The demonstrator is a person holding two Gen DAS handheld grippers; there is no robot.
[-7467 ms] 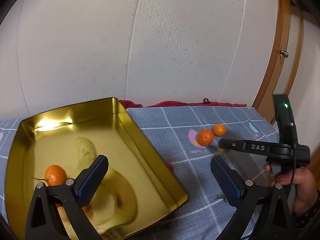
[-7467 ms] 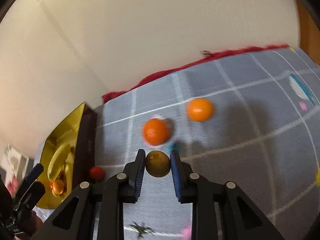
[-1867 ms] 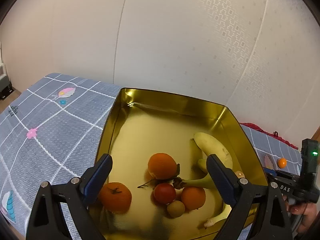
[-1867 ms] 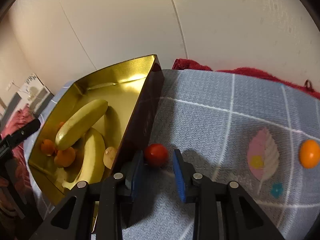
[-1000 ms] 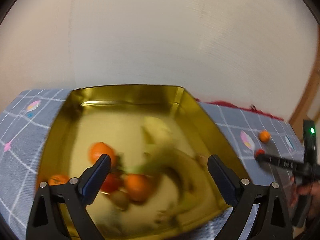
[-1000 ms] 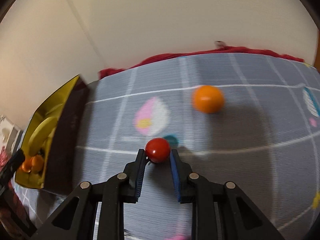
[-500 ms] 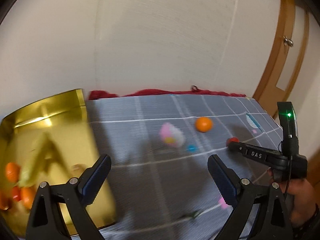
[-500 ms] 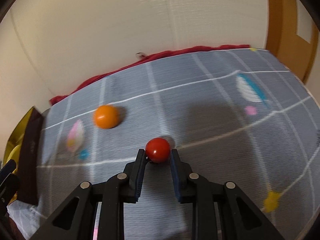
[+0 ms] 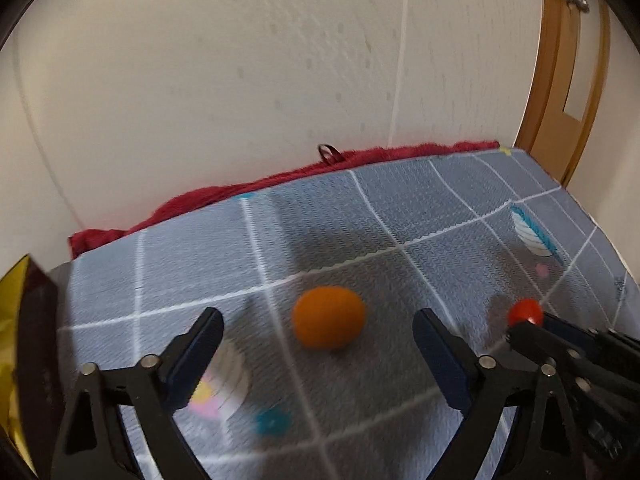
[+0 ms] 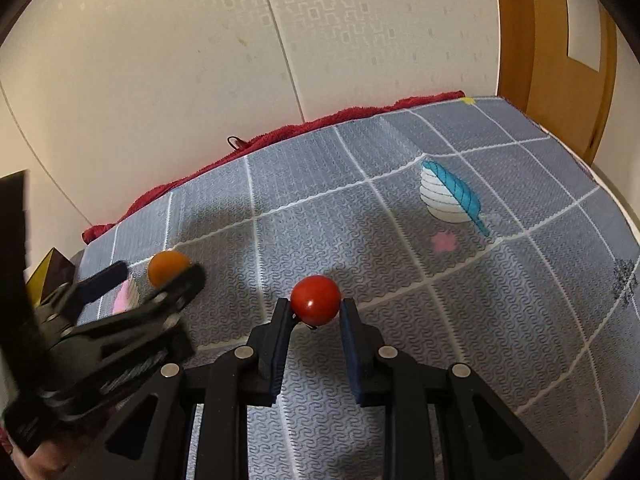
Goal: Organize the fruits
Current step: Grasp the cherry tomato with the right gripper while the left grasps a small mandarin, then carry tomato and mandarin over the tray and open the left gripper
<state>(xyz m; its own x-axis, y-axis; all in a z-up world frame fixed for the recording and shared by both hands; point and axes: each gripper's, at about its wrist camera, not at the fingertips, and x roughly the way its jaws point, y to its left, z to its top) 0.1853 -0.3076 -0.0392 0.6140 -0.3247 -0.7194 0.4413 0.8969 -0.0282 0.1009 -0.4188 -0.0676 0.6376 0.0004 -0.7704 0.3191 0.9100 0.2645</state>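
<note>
An orange mandarin (image 9: 329,317) lies on the grey patterned mat, just ahead of and between the wide-spread fingers of my left gripper (image 9: 318,334), which is open. In the right wrist view the same mandarin (image 10: 168,266) sits between those left fingers (image 10: 110,276). My right gripper (image 10: 314,312) is shut on a small red tomato (image 10: 315,299), held at the fingertips above the mat. The left wrist view shows that tomato (image 9: 525,312) at the right. A corner of the gold tin (image 9: 16,292) shows at the far left.
The grey mat (image 10: 400,220) with leaf and flower prints runs to a red blanket edge (image 9: 280,178) along the white wall. A wooden door frame (image 10: 560,52) stands at the right. The tin's dark outer wall (image 10: 56,270) is at the left.
My left gripper has swung away from the tin and closed in on the mandarin, which now lies between its open fingers. The right gripper still holds the tomato and has moved right.
</note>
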